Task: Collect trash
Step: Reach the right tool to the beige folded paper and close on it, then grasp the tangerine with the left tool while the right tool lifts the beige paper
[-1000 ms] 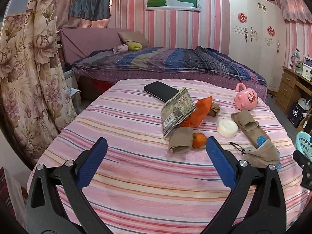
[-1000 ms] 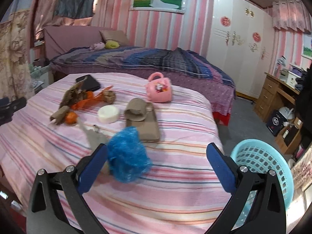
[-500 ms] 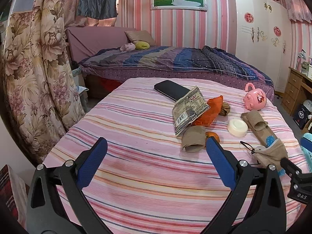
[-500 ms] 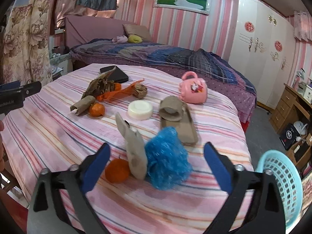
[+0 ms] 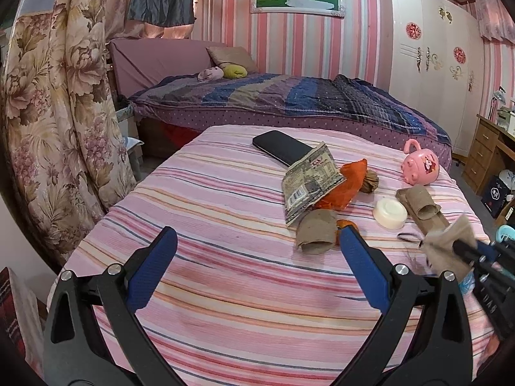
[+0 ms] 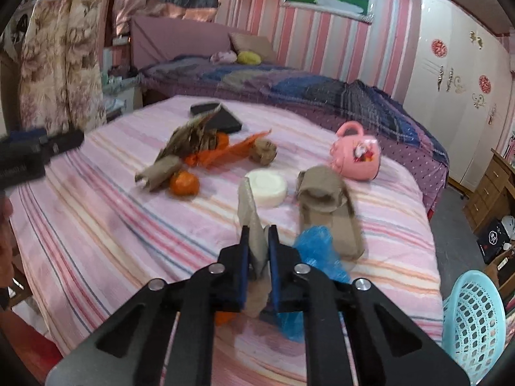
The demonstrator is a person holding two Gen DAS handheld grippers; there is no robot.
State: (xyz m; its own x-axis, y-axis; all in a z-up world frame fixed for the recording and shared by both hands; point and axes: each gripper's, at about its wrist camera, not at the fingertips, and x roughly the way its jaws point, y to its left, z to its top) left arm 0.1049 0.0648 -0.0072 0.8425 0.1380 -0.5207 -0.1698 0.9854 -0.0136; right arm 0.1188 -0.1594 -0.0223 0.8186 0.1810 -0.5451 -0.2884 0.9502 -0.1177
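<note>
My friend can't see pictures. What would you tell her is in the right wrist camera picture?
The right gripper has just closed its jaws on a tan scrap of cardboard over a pink striped bedspread. Beside it lies a crumpled blue plastic bag; farther back are a tangerine, a white round tub and a pink cup. A light blue basket stands at lower right.

Striped pink bedspread (image 5: pixel 225 225) fills centre of frame, things on it at right: black phone (image 5: pixel 281 147), printed wrapper (image 5: pixel 307 181), orange bag (image 5: pixel 346 186), cardboard tube (image 5: pixel 315 231), orange fruit (image 6: pixel 184 182), white round tub (image 5: pixel 390 212), pink pig mug (image 5: pixel 421 167), flattened cardboard (image 6: pixel 334 206), blue plastic bag (image 6: pixel 317 249)
</note>
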